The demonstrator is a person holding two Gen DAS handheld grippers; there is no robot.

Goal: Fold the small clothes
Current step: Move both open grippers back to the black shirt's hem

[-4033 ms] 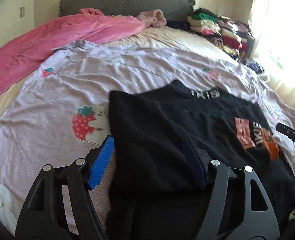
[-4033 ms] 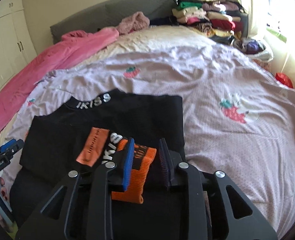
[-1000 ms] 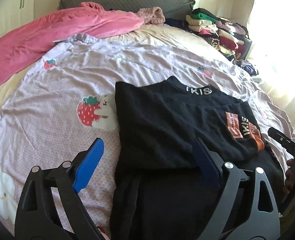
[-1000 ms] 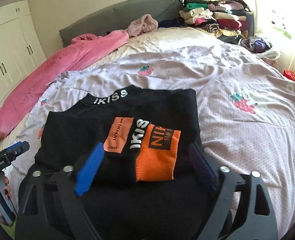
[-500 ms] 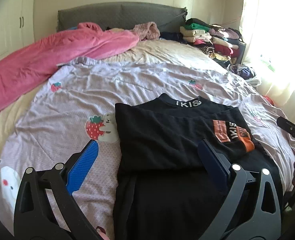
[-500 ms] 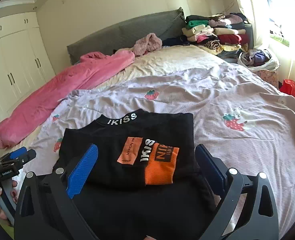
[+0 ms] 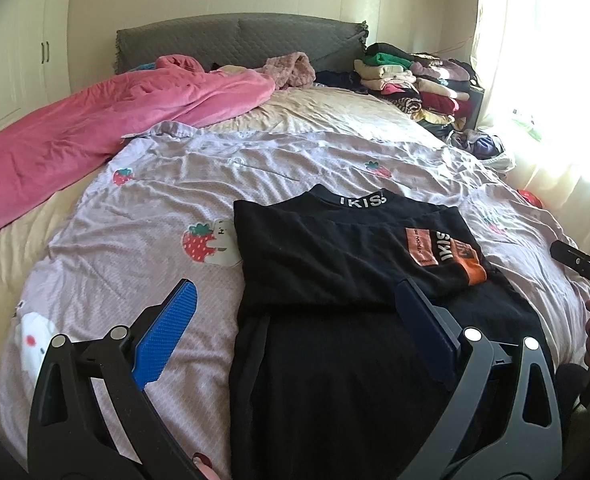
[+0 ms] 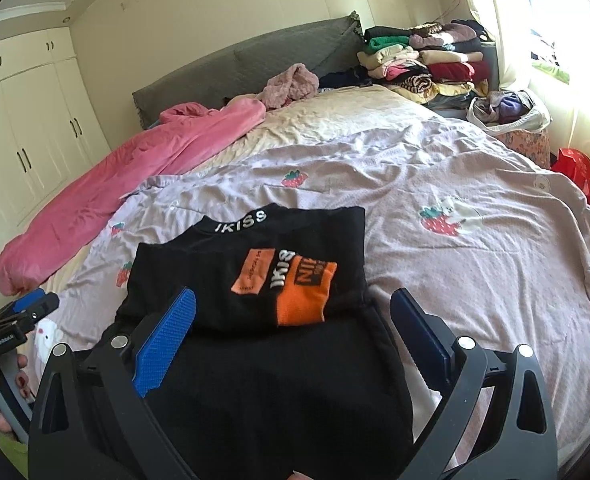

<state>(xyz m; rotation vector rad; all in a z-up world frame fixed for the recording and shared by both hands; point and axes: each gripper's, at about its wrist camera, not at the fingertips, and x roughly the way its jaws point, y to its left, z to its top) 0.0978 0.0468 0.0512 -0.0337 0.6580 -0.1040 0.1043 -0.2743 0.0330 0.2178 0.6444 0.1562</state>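
My left claw (image 7: 295, 320) and right claw (image 8: 291, 320) have just spread wide and pinch nothing above the folded black top (image 8: 255, 272) on the bed (image 8: 475, 280).

Matt black knit garment (image 8: 255, 360) on crumpled lilac cotton sheet (image 8: 475, 280).

My left tool (image 7: 295, 332) is a black frame of two forked arms with triangular cut-outs, each carrying two silver screw heads. Its left pad (image 7: 166, 334) is bright blue and ribbed; the right pad (image 7: 423, 332) is dark navy. My right tool (image 8: 291, 334) has the same build and colours. Left of it, the left tool's handle is grey, with small white lettering on the black body, held by fingers (image 8: 21, 380) with dark red nails.
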